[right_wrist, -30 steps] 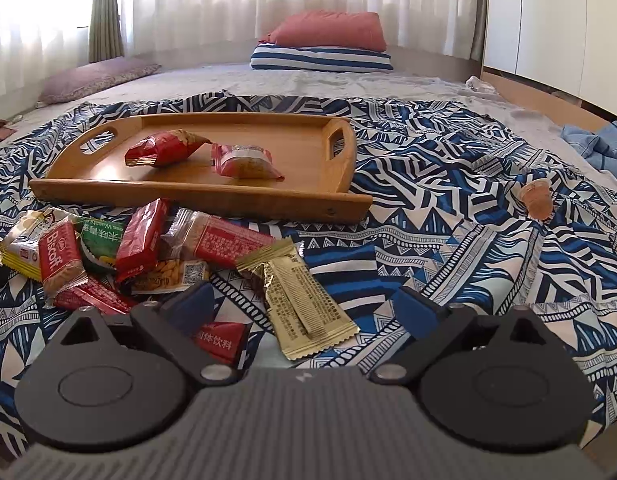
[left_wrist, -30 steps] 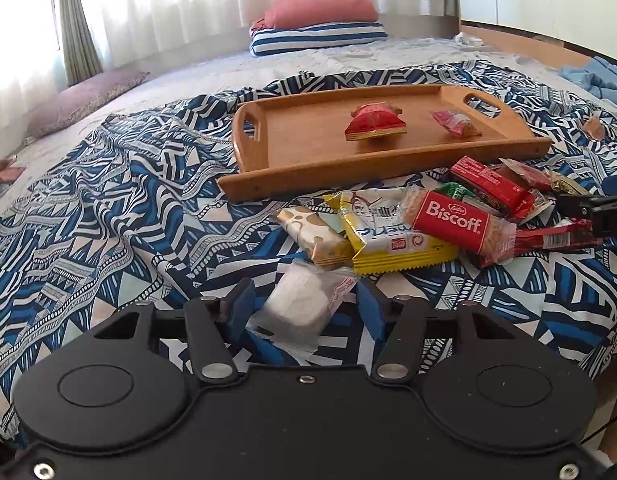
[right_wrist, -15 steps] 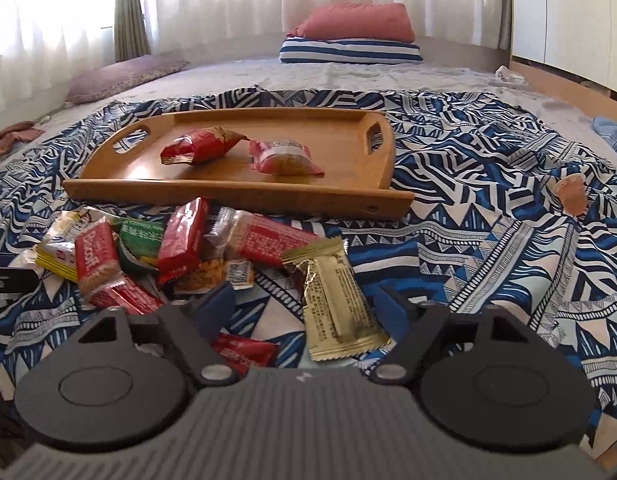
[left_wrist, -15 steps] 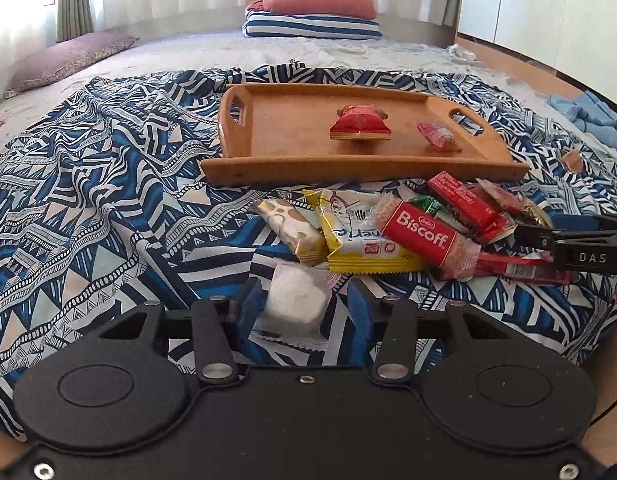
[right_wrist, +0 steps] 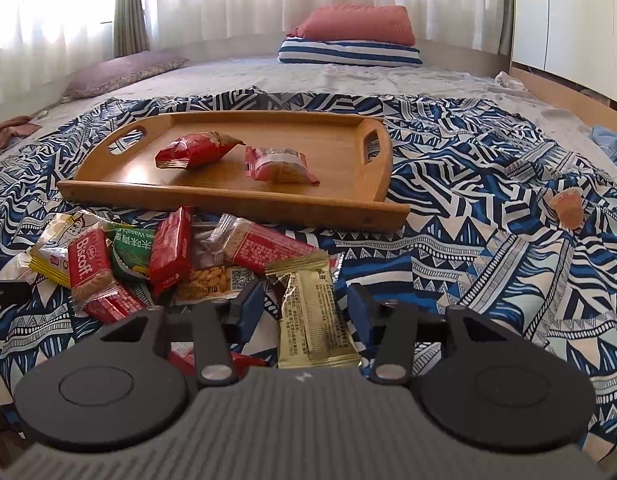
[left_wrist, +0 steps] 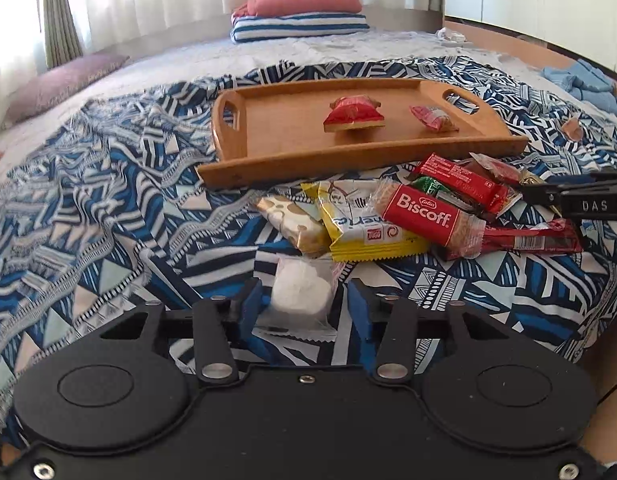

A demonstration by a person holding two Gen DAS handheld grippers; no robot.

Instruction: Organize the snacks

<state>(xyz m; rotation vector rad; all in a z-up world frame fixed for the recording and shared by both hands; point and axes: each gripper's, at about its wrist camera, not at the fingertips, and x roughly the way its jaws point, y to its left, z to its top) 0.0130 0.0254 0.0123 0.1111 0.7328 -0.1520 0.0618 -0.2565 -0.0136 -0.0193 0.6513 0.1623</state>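
A white snack in a clear wrapper (left_wrist: 301,294) lies on the patterned bedspread between the blue pads of my left gripper (left_wrist: 304,292). A thin gap shows on its right side. A gold packet (right_wrist: 312,312) lies between the pads of my right gripper (right_wrist: 304,296), whose jaws are closing without pressing on it. The snack pile holds a Biscoff pack (left_wrist: 422,214), a yellow pack (left_wrist: 364,232) and red bars (right_wrist: 170,250). The wooden tray (left_wrist: 268,168) beyond it carries a red packet (left_wrist: 354,114) and a pink one (right_wrist: 278,164). My right gripper's finger (left_wrist: 580,196) shows at the right edge of the left wrist view.
The blue and white bedspread (right_wrist: 468,200) covers the near bed, its edge just below both grippers. A small orange item (right_wrist: 566,210) lies to the right. Pillows (right_wrist: 350,40) sit at the far end, blue cloth (left_wrist: 584,82) at the right, curtains behind.
The right gripper's jaws have narrowed a lot around the gold packet. The left gripper's pads have drawn in beside the white snack. Neither snack has left the bedspread.
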